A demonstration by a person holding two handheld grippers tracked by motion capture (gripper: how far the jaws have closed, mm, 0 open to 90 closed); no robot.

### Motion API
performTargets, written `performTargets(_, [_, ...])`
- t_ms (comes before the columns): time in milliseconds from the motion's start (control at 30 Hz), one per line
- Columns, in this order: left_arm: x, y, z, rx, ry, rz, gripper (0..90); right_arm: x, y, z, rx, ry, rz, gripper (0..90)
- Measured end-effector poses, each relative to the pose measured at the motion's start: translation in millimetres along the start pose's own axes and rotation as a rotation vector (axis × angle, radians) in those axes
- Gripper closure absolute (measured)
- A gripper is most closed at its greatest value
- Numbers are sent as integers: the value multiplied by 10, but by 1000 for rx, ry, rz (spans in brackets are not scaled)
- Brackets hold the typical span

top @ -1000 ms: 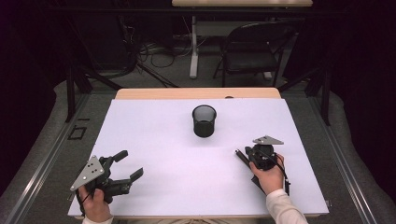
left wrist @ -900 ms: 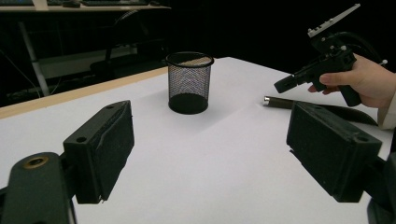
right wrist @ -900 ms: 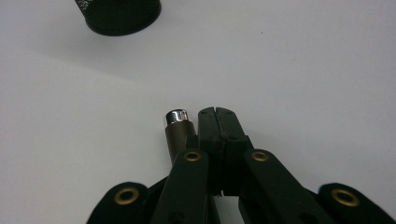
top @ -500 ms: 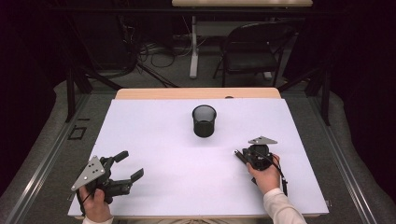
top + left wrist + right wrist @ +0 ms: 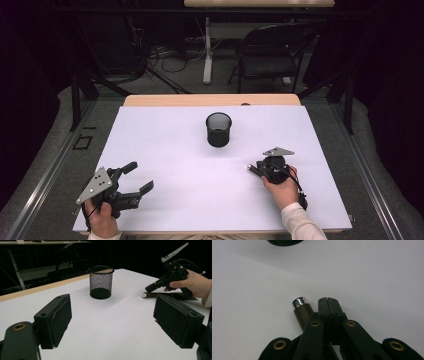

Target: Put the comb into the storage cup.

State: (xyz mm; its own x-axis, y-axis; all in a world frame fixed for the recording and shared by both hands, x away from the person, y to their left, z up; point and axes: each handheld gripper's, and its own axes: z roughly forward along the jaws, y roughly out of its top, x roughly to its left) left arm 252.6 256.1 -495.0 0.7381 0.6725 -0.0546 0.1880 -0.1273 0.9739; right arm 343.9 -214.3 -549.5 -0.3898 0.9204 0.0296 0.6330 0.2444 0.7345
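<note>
A dark pen (image 5: pixel 301 308) with a shiny tip lies on the white table (image 5: pixel 165 150), just beside the right claw (image 5: pixel 329 302), whose jaws are pressed together with nothing between them. A black mesh cup (image 5: pixel 218 129) stands farther ahead. The left claw (image 5: pixel 140 176) rests wide open, well apart.

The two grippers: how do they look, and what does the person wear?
Both the left gripper and the right gripper are black, each topped by a grey three-cornered plate. A black cable trails from each. Brass-coloured rivets mark the linkages. The person wears white sleeves.
</note>
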Motion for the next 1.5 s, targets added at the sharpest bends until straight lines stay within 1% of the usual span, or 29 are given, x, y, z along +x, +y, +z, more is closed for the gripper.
performTargets(133, [-2,-1,5,1,-2,2,153,55,-4,-2,13,15,-12,900])
performTargets(267, [1,-1,6,3,-3,1,154,91,-9,-10,17,27,-12,900])
performTargets(467, [0,0,4,5,-2,3,154,170,-28,-34,35,44,-32,900])
performTargets(733, [1,-5,13,13,-6,5,154,235,-59,-64,49,53,-50,900])
performTargets(767, [1,-5,13,13,-6,5,154,247,-66,-70,54,60,-51,900])
performTargets(800, [1,-5,13,10,-8,5,154,268,-80,-83,61,62,-63,900])
performTargets(867, [-3,-4,10,12,-1,6,154,286,-92,-97,66,62,-67,900])
performTargets(967, [-3,-4,8,11,-1,5,154,299,-112,-114,67,65,-73,900])
performTargets(1000, [-4,-4,7,10,0,4,154,303,-134,-132,72,74,-70,900])
performTargets(1200, [-6,-4,8,11,-1,6,154,287,-178,-180,73,75,-64,900])
performTargets(1400, [-9,-4,12,11,-2,6,153,262,-248,-245,95,78,-70,900])
performTargets(1500, [-10,-5,14,11,-3,5,154,266,-271,-267,97,79,-70,900])
